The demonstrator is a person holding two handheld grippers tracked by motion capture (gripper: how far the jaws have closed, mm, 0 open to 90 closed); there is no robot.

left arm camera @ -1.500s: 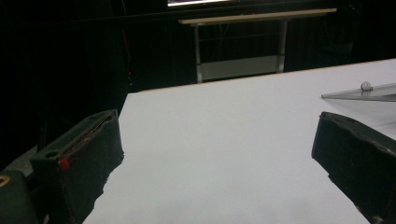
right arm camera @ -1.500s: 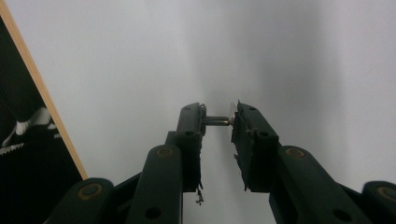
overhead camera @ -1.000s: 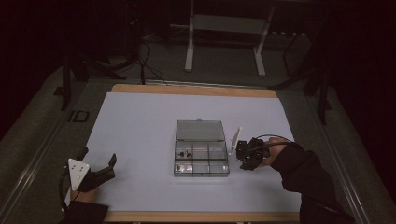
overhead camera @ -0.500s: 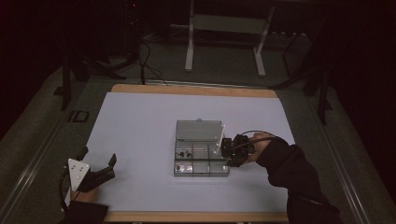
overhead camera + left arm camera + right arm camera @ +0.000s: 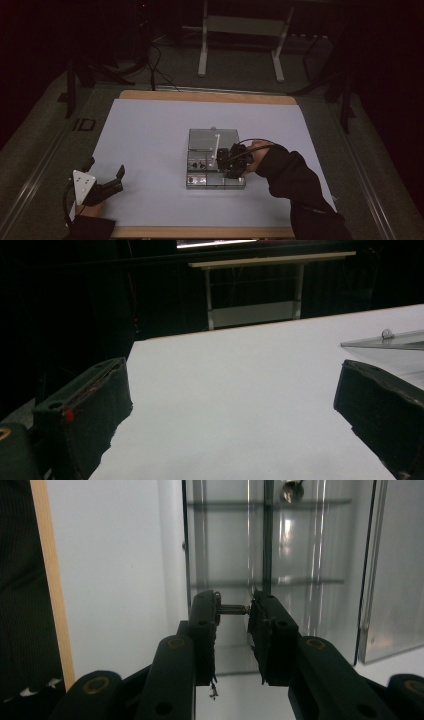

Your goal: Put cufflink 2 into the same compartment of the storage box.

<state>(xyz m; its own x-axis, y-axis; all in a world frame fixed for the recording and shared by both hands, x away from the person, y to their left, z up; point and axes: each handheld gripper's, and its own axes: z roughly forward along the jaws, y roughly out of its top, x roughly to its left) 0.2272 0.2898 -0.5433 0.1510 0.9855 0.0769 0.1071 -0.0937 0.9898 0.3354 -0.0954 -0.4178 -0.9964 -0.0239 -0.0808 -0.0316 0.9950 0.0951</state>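
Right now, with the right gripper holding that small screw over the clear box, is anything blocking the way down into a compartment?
Nothing visible does. The right gripper holds the small screw above the clear box, whose lid lies folded back, leaving the compartments uncovered.

The desk (image 5: 150, 130) has a wooden top, its bare edge showing along the far and near sides, and a pale sheet (image 5: 160, 200) covers nearly all of it (flat, without creases). Directly on the sheet, right of the middle, lies a clear compartment box (image 5: 215, 181) with its lid (image 5: 202, 140) open and lying flat toward the far side.
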